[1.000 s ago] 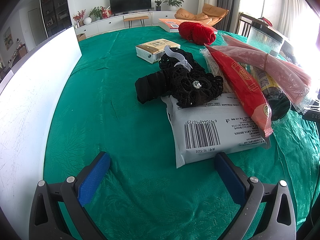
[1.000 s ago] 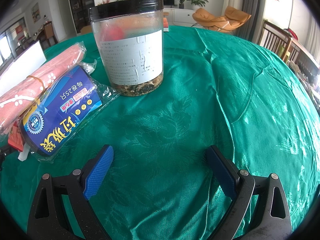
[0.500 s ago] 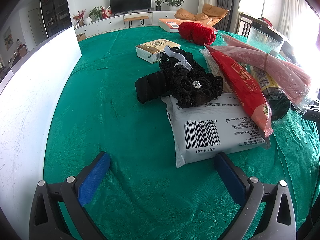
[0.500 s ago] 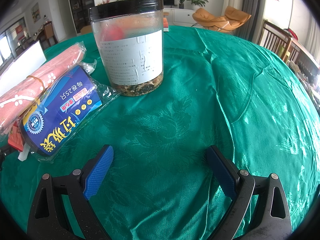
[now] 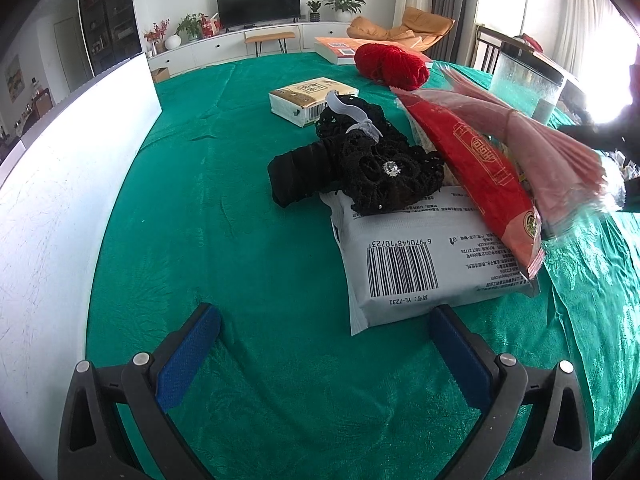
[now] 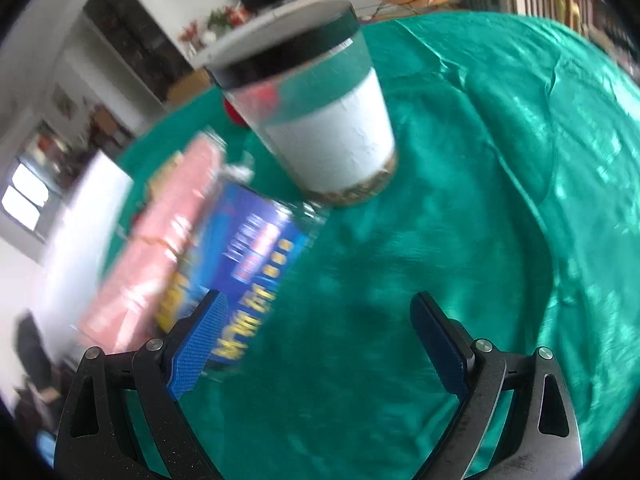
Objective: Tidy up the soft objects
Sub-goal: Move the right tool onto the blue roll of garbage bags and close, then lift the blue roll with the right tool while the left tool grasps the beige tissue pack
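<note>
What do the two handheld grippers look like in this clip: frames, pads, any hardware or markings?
Both match. The left gripper and right gripper each have a matte black, speckled plastic frame with triangular cutouts and two angled fingers. Each finger carries a blue pad with a fine knurled texture, and round silver screw heads sit at the joints. No cables, logos or sleeves are visible.

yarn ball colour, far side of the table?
Red. The yarn ball shows best in the left wrist view, behind the tissue pack.
</note>
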A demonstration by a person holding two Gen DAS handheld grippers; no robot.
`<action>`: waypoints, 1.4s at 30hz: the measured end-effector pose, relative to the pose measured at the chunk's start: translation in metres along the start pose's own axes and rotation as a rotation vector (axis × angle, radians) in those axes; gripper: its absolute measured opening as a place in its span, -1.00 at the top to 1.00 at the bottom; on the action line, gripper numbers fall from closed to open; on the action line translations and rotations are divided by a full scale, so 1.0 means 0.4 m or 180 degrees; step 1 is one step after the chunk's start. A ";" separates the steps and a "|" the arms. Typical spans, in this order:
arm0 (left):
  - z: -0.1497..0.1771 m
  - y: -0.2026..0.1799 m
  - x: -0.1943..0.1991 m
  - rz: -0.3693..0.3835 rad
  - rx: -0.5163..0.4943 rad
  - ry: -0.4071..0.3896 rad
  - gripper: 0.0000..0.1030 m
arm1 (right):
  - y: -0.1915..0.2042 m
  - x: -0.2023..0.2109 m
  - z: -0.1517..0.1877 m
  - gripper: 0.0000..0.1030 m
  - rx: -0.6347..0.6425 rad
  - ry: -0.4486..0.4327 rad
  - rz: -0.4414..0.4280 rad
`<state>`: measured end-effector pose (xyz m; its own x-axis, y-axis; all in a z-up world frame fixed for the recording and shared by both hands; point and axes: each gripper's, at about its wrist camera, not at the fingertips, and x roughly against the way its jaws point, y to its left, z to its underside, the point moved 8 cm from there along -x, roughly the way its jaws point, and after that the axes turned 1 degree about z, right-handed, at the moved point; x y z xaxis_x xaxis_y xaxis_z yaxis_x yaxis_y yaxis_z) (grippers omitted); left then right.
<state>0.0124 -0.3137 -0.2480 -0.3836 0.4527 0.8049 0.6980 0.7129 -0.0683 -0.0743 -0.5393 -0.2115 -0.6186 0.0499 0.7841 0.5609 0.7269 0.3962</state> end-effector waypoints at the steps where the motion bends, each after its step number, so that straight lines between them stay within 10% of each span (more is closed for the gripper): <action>1: 0.000 0.000 0.000 -0.0001 -0.0001 0.0000 -1.00 | 0.021 -0.009 -0.008 -0.83 -0.0055 -0.0010 0.0012; 6: 0.000 0.000 0.000 0.0002 0.0001 -0.0001 -1.00 | 0.113 -0.126 0.038 -0.77 0.0423 0.0362 0.0477; 9: 0.000 0.000 0.002 0.0012 0.0009 -0.0004 -1.00 | 0.118 -0.089 0.063 -0.38 0.0505 0.0218 0.0416; 18: 0.000 -0.001 0.001 -0.0004 0.0000 0.0001 -1.00 | -0.190 0.158 0.097 -0.32 0.0553 -0.0308 0.1504; 30: -0.014 0.007 0.027 0.0344 0.0189 0.0115 -1.00 | -0.252 0.151 0.130 -0.61 0.0084 -0.0664 0.1054; 42: -0.397 0.048 -0.108 -0.0017 -0.0344 0.0325 -1.00 | -0.259 0.151 0.130 -0.63 0.0085 -0.0673 0.1054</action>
<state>0.1384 -0.4046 -0.1902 -0.3278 0.3883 0.8613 0.7593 0.6507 -0.0044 -0.1984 -0.5761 -0.2302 -0.5078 0.4226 0.7507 0.7363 0.6652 0.1236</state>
